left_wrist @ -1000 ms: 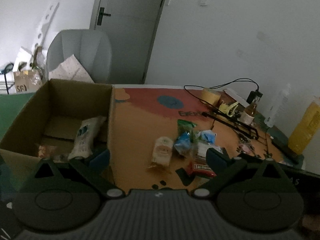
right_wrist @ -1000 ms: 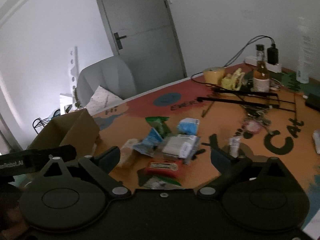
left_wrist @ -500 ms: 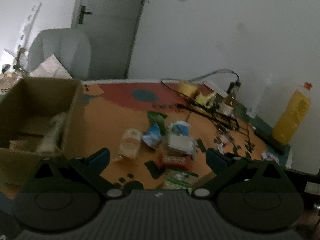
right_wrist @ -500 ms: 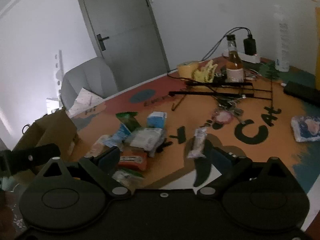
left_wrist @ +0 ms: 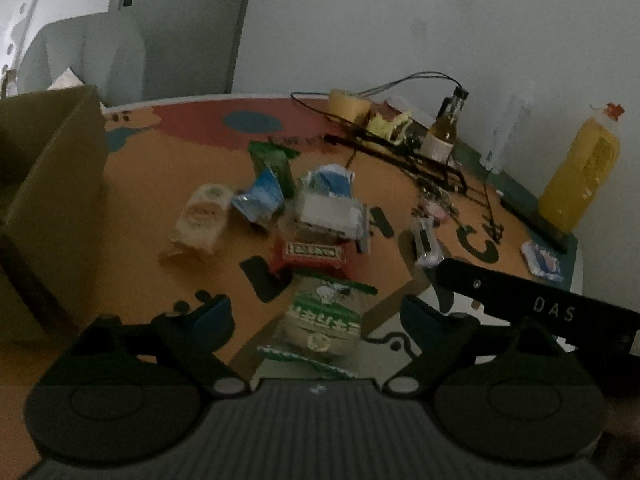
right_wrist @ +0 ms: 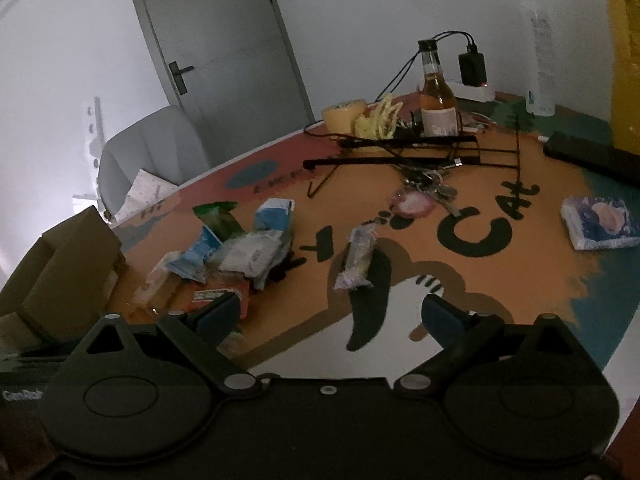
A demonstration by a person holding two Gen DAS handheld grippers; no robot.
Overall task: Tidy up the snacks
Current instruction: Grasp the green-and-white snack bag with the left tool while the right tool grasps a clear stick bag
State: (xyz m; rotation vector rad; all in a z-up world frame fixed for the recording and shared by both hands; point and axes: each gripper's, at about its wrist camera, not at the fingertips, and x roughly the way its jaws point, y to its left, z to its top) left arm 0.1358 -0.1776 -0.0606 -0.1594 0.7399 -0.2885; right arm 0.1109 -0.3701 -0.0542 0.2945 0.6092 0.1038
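The left gripper (left_wrist: 316, 314) has been closing a little around the green snack bag (left_wrist: 326, 316) at the table's (left_wrist: 152, 184) near edge, not squeezing yet. The right gripper (right_wrist: 332, 312) is wide open and holds nothing.

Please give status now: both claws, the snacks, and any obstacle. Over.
Left claw open, jaws closing around green-white packet, not gripping. Right claw open, empty. Snack pile on table, box left. No obstacle.
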